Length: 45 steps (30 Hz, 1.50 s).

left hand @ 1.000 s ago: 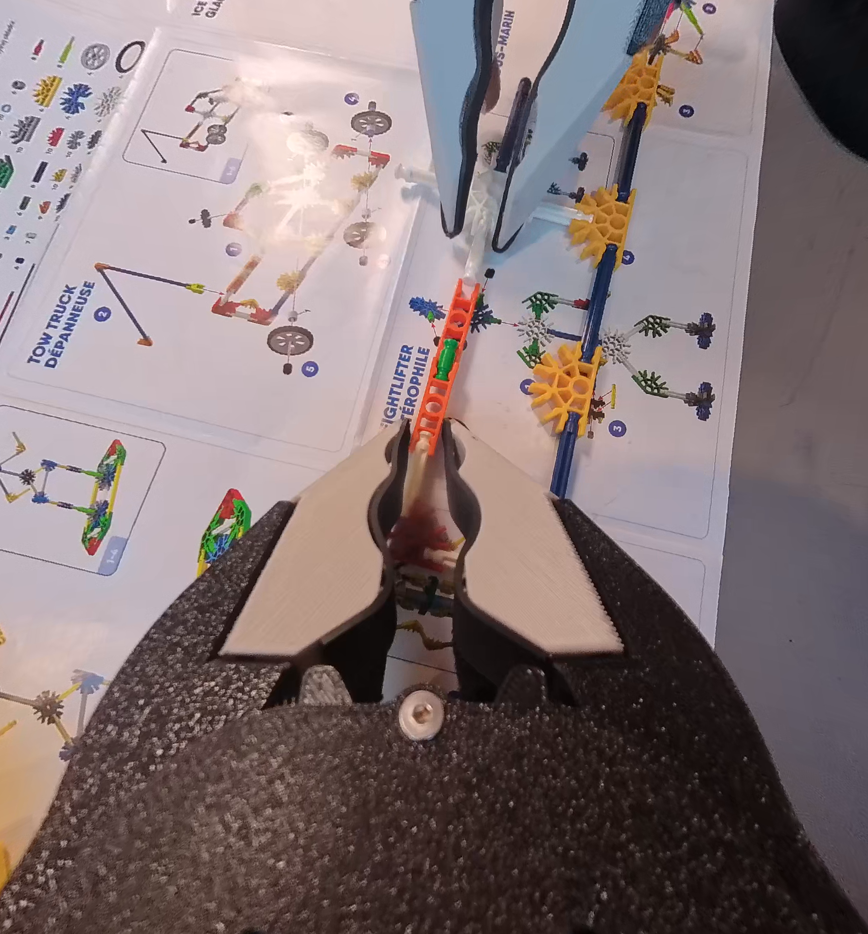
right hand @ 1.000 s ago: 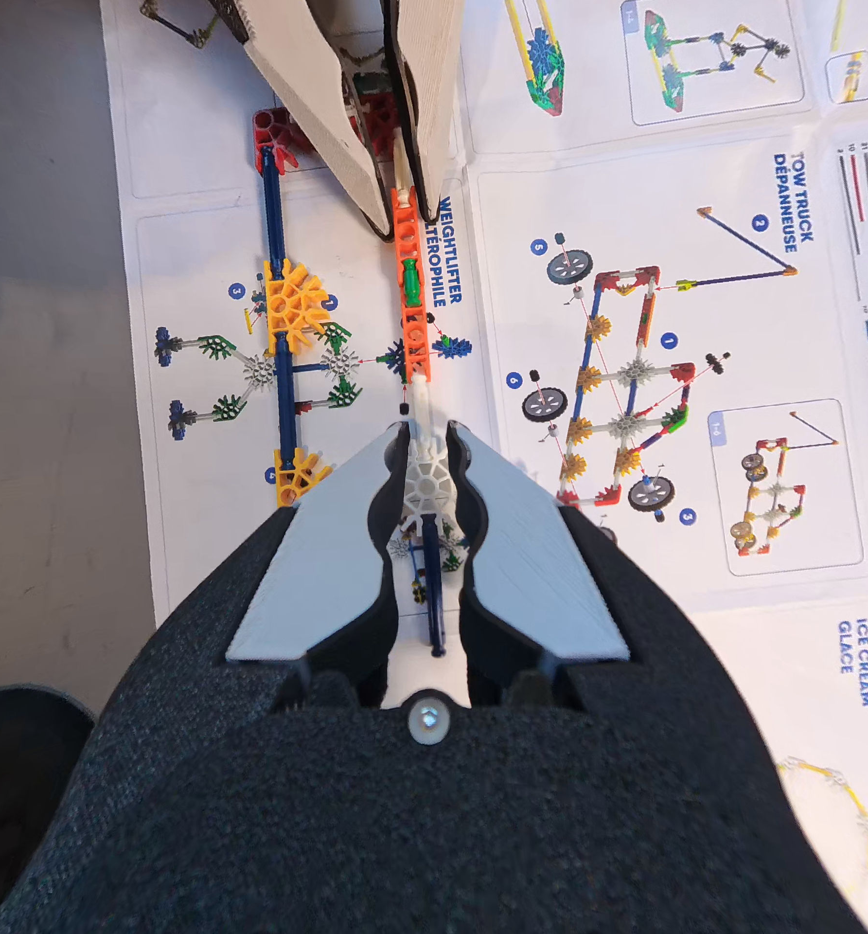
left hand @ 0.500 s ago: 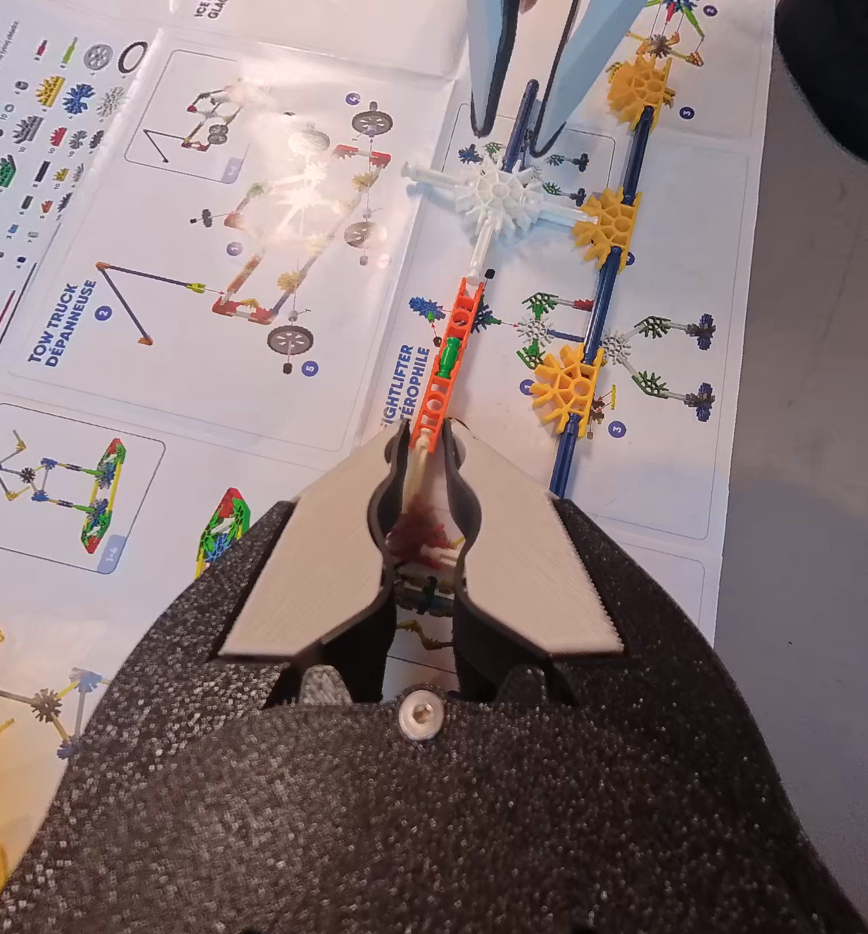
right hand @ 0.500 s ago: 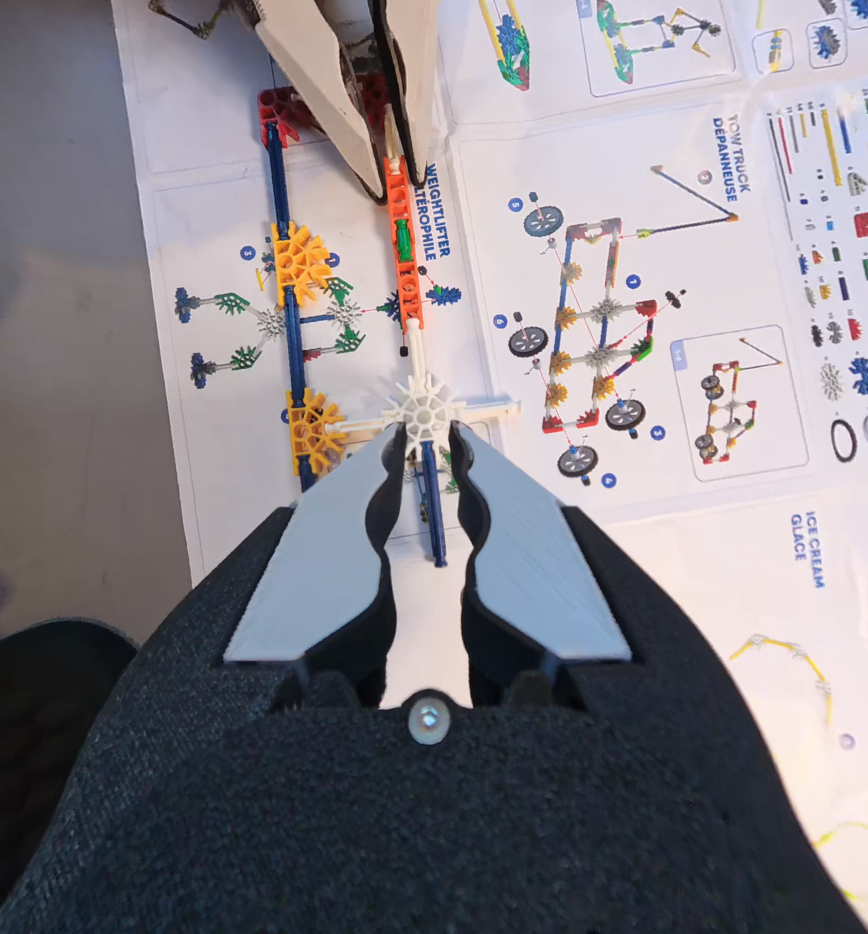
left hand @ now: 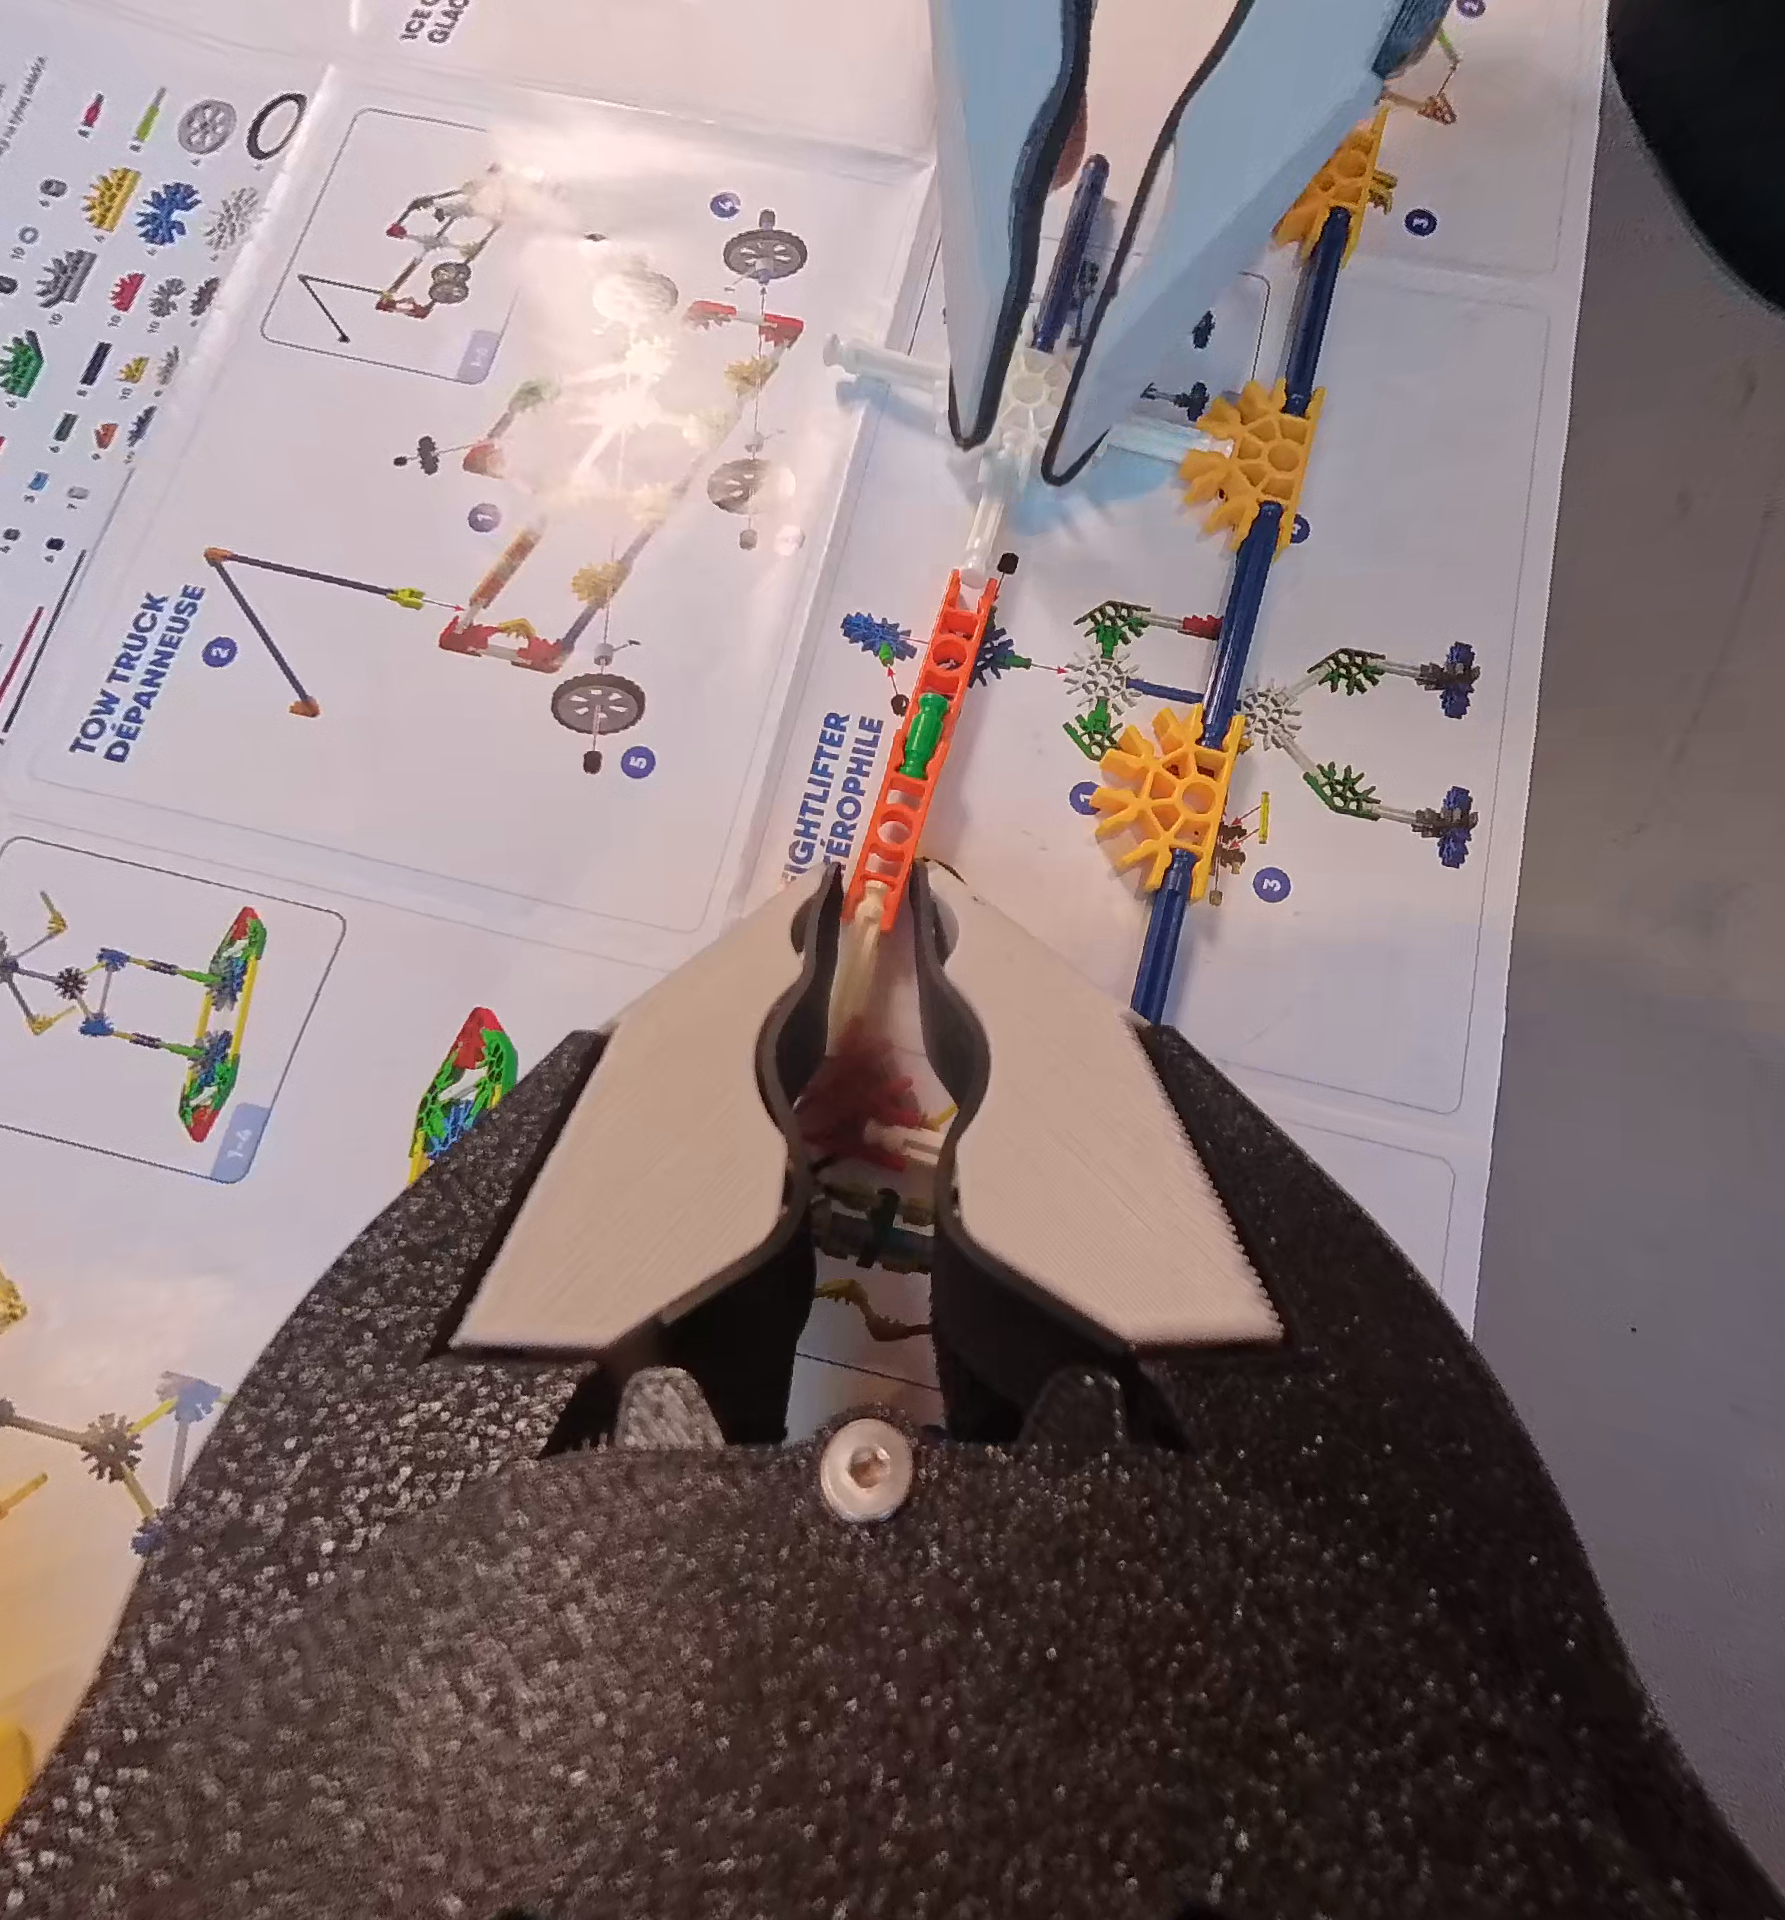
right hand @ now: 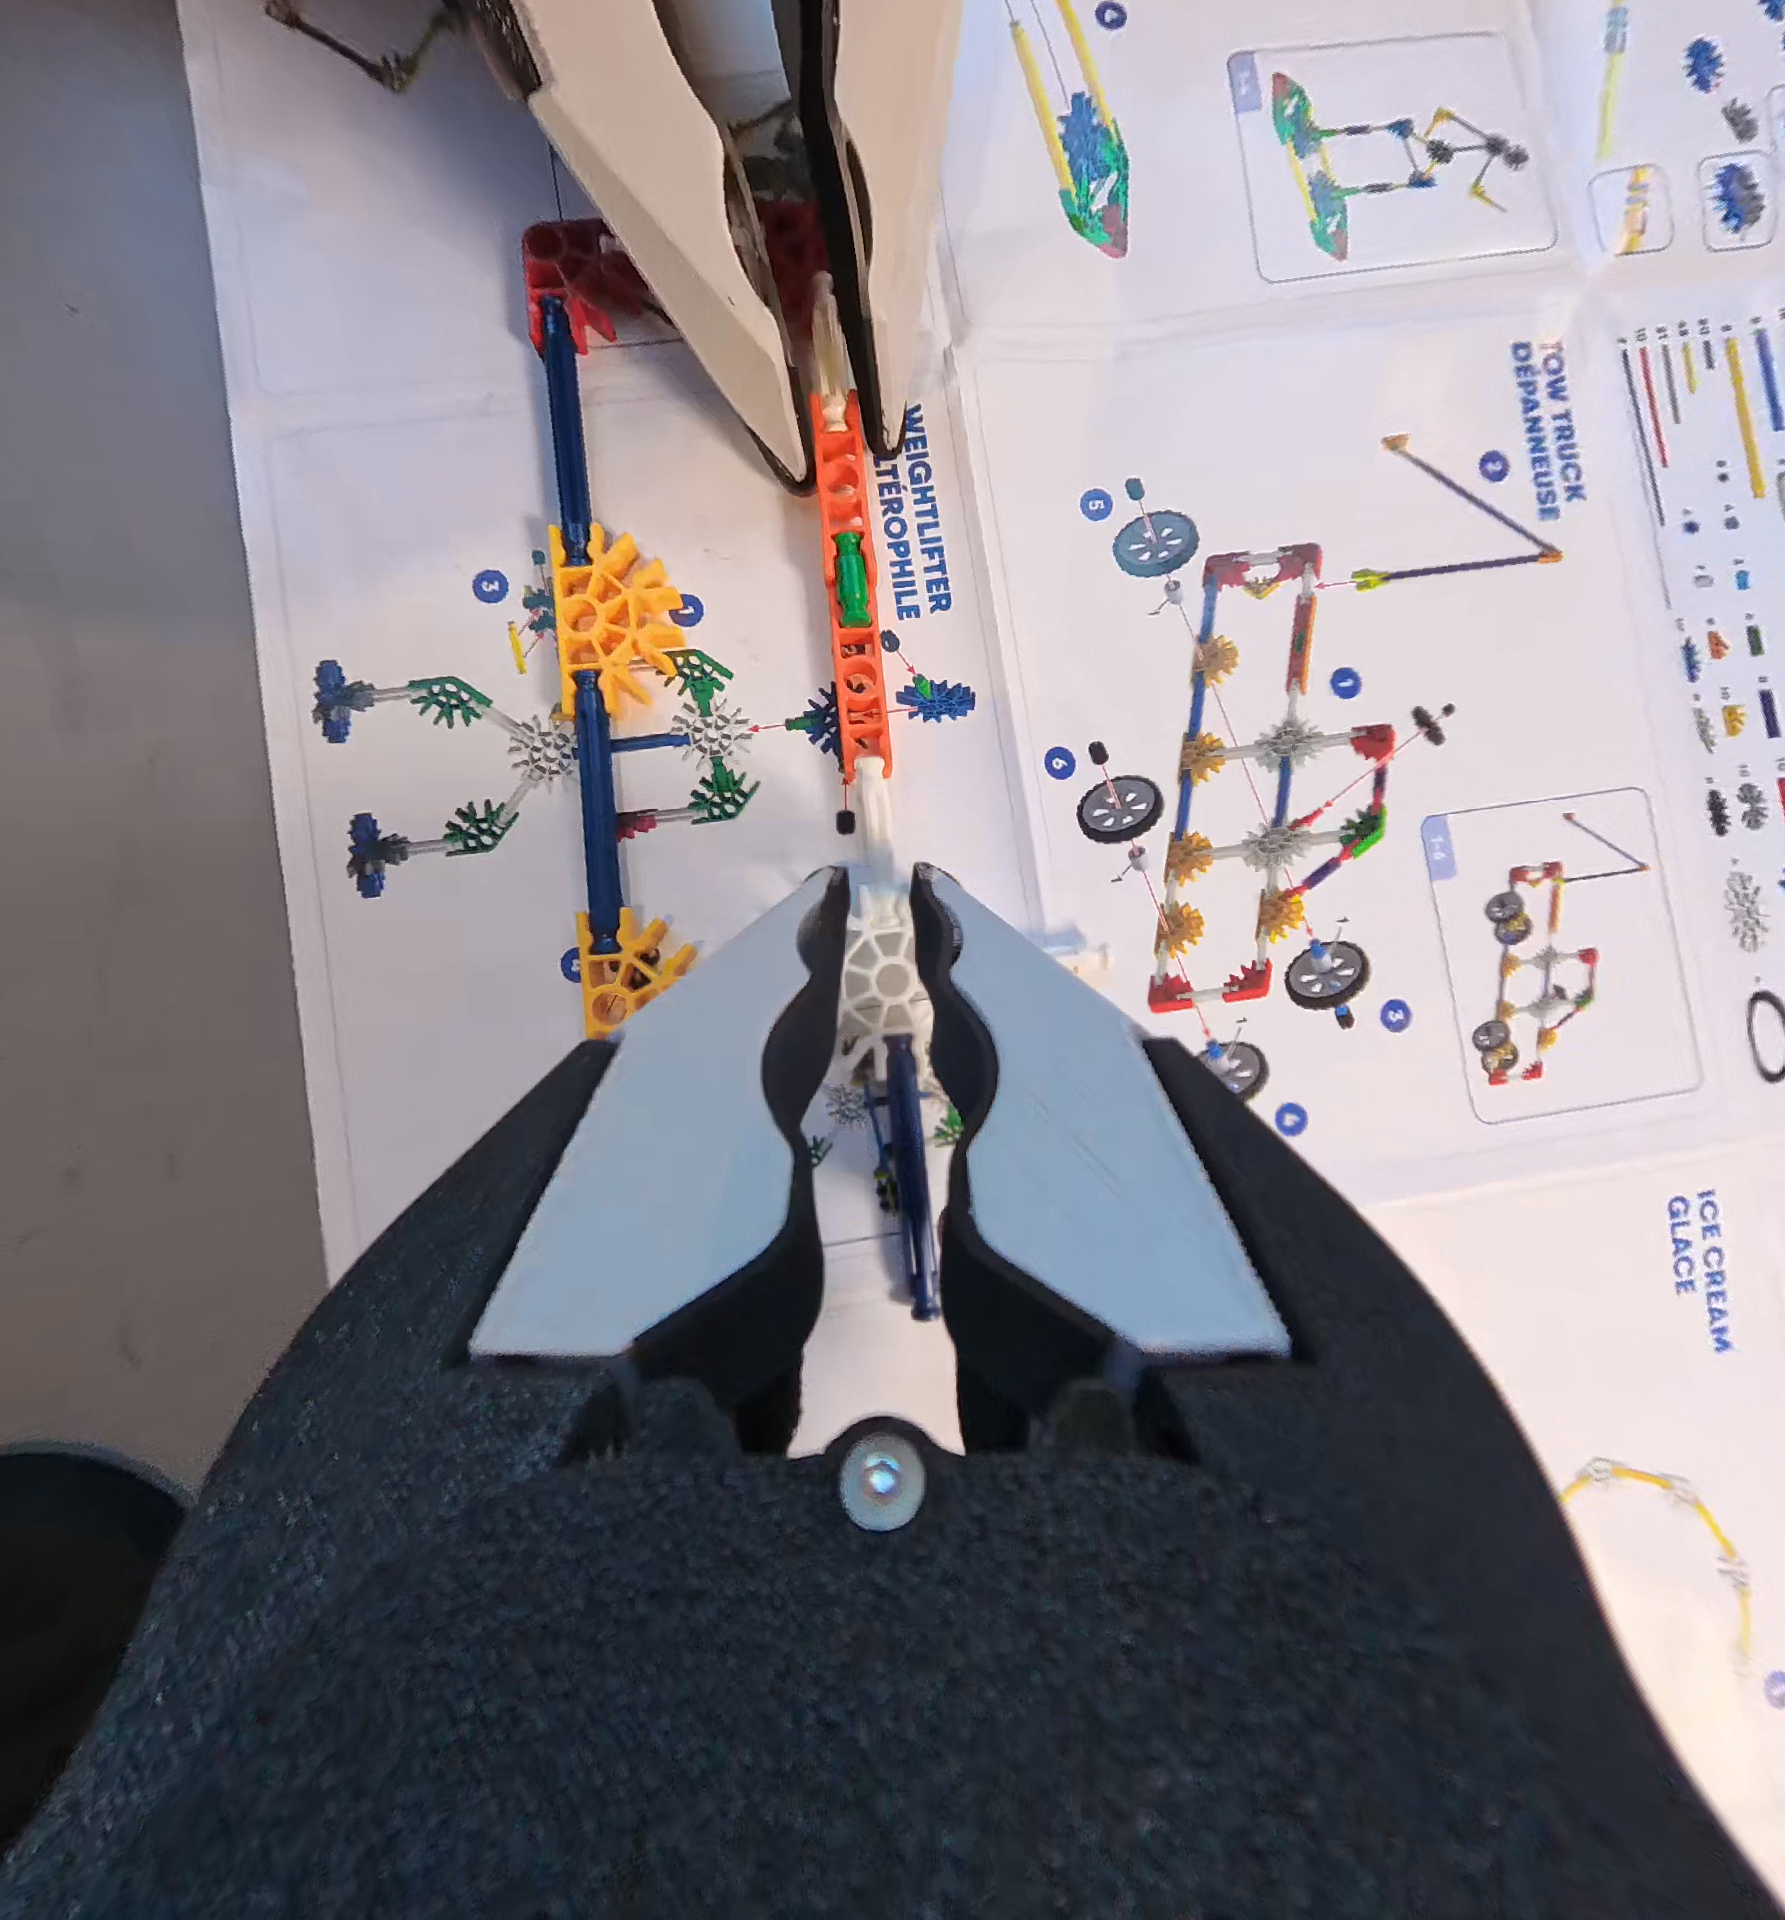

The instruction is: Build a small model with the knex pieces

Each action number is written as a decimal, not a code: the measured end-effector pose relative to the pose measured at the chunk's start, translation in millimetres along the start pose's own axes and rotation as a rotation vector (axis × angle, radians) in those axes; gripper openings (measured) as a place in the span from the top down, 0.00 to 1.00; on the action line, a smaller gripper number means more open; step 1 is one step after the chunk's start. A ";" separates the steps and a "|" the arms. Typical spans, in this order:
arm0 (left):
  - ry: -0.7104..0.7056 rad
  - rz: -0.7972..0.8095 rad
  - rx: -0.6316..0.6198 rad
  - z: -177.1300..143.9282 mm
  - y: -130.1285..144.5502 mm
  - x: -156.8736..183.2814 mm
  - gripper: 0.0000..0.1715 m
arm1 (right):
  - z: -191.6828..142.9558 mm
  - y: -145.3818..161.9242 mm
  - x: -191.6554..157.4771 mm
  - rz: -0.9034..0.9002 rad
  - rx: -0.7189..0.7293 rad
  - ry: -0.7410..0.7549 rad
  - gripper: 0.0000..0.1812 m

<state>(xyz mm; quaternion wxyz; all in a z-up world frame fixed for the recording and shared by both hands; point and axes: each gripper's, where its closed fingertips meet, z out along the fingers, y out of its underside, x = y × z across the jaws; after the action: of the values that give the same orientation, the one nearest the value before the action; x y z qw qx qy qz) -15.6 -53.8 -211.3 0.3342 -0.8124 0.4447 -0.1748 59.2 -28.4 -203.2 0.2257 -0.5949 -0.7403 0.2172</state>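
Moved: right gripper [right hand: 877,883] came back, clamped the white connector [right hand: 883,977]
Left gripper [left hand: 872,899]: clenched on orange piece's [left hand: 919,743] rod

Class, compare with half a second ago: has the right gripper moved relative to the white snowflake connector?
Yes. The right gripper has advanced onto the white snowflake connector, which now sits between its fingers; the orange ladder piece looks unmoved on the instruction sheet.

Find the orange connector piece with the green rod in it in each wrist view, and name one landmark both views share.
Left wrist view: orange connector sits centre, just beyond the left gripper.
Right wrist view: orange connector sits upper centre, beyond the right gripper.
Shared landmark: the white snowflake connector.
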 end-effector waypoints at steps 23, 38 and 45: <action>-0.013 -0.007 -0.024 0.2 0.0 1.0 0.94 | 9.5 -12.7 1.5 0.021 0.044 0.014 0.98; -0.028 -0.027 -0.034 0.2 -0.4 1.8 0.94 | 17.4 -12.6 -0.1 -0.010 -0.087 0.023 0.97; -0.075 -0.119 -0.061 0.7 -1.4 1.6 0.93 | 19.0 -12.4 -0.6 0.010 -0.135 -0.004 0.97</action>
<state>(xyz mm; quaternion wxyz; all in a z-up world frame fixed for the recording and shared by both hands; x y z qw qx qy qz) -13.5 -54.3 -210.8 0.3148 -0.8532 0.3878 -0.1500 38.4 -32.4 -211.2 0.1825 -0.6122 -0.7506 0.1689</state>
